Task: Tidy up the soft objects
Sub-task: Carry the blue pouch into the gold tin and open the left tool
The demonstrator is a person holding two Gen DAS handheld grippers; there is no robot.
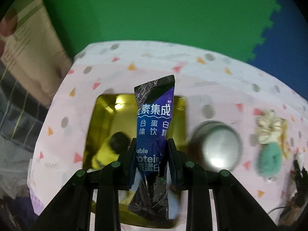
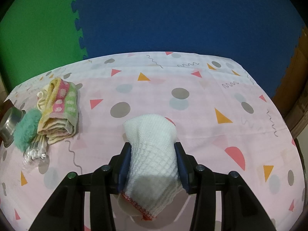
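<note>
We open on the table (image 2: 173, 104), draped in a pale pink cloth dotted with grey circles and orange and pink triangles, and behind its far edge the foam floor mats run green (image 1: 154, 9) on one side and blue (image 2: 182, 19) on the other.

Over on the left wrist view, we see a shiny gold square tin (image 1: 104, 115) sitting open on the cloth toward the table's left side, with something yellow and dark lying in its near left corner, too blurred to name. Just beside the tin's right wall stands a round steel cup (image 1: 217, 146), and farther toward the right edge lies the pile of soft pieces.

The right wrist view gives us that pile clearly: a folded towel (image 2: 61, 105) striped pink, green and yellow with pale dots, near the far left corner, a fluffy teal scrunchie (image 2: 27, 129) touching its near side, and a small clear packet of cotton swabs (image 2: 36, 154) just in front.

Now the grippers. Our right gripper (image 2: 153, 154) has its fingers clamped on a white waffle-knit cloth (image 2: 152, 134) with red stitched edging, held above the table's middle. Our left gripper (image 1: 152, 148) pinches a blue-and-black protein drink sachet (image 1: 154, 119) upright, right over the gold tin.
</note>
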